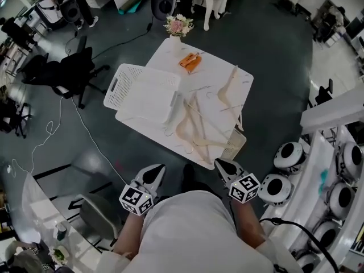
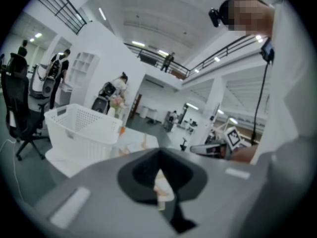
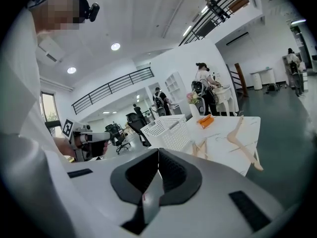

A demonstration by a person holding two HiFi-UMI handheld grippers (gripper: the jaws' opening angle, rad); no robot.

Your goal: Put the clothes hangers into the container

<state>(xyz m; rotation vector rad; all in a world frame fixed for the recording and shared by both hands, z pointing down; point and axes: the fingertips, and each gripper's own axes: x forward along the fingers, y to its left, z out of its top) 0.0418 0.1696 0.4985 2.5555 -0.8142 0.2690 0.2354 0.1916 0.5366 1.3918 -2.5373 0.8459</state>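
**Grippers, 2.**
- Left gripper (image 1: 160, 168): at 7 o'clock from the table, jaws pressed together, nothing between them.
- Right gripper (image 1: 220, 164): at 5 o'clock from the table, jaws closed tip to tip, nothing held.
- Both are short of the table's near edge and clear of everything on it.

**Table (image 1: 219, 73), 1.** White, set cornerwise in the head view.

**Basket (image 1: 142, 92), 1.** White, with perforated walls and a slot handle. It sits at 9 o'clock on the table, its outer end overhanging the edge.

**Hangers.** Pale wood, all lying flat on the table outside the basket.
- Single hanger (image 1: 230, 90), 1: at 3 o'clock, apart from the others.
- Heap of hangers (image 1: 196, 131): at 6 o'clock, just beside the basket's inner end. They overlap, so the number cannot be told; it is more than three.

**Orange item (image 1: 190, 61), 1.** At 12 o'clock on the table (too small to identify).

**Flower vase (image 1: 177, 26), 1.** At the table's far corner, past the orange item.

**Small cream bin (image 1: 234, 147), 1.** Perforated, at the 5 o'clock corner of the table.

**Office chair (image 1: 68, 73), 1.** Black, on the floor at 9 o'clock, well apart from the table.

**Markings.** Each gripper carries a cube with black-and-white square patterns, one cube per gripper.
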